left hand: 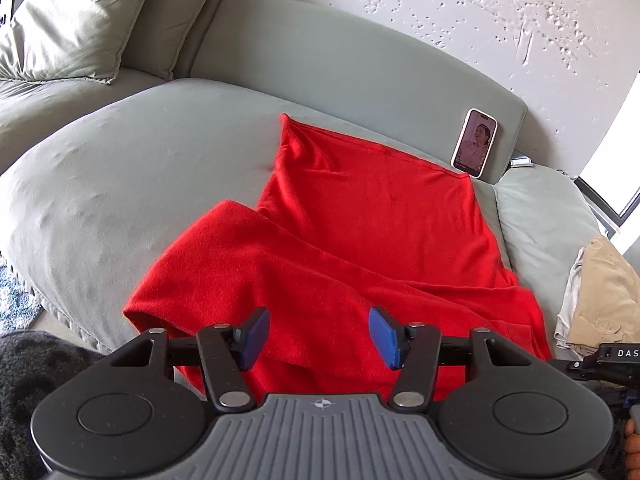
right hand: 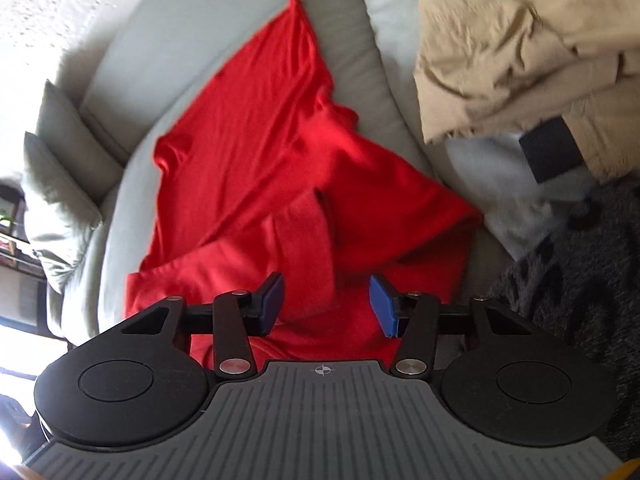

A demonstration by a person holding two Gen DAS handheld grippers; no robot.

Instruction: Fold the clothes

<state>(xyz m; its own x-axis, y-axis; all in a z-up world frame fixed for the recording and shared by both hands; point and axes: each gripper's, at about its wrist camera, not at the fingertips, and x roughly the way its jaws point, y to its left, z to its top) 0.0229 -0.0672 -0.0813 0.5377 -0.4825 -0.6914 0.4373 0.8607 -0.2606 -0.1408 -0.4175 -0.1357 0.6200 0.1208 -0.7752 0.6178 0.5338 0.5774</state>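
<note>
A red garment (left hand: 360, 240) lies spread on the grey-green sofa seat (left hand: 120, 160), its near part folded over in loose layers. My left gripper (left hand: 319, 334) hangs over the garment's near edge. Its blue pads (left hand: 256, 336) stand well apart, with only cloth showing behind them. In the right wrist view the same red garment (right hand: 260, 160) runs away from me, a sleeve folded across it. My right gripper (right hand: 327, 306) is just above its near end, jaws apart, with nothing pinched between the pads (right hand: 384, 306).
A phone (left hand: 474, 142) with a lit screen leans on the sofa back behind the garment. Beige clothing (right hand: 520, 40) and a white piece (right hand: 500, 184) are piled to the right. A pillow (left hand: 72, 20) sits far left, and dark fuzzy fabric (right hand: 580, 260) lies near right.
</note>
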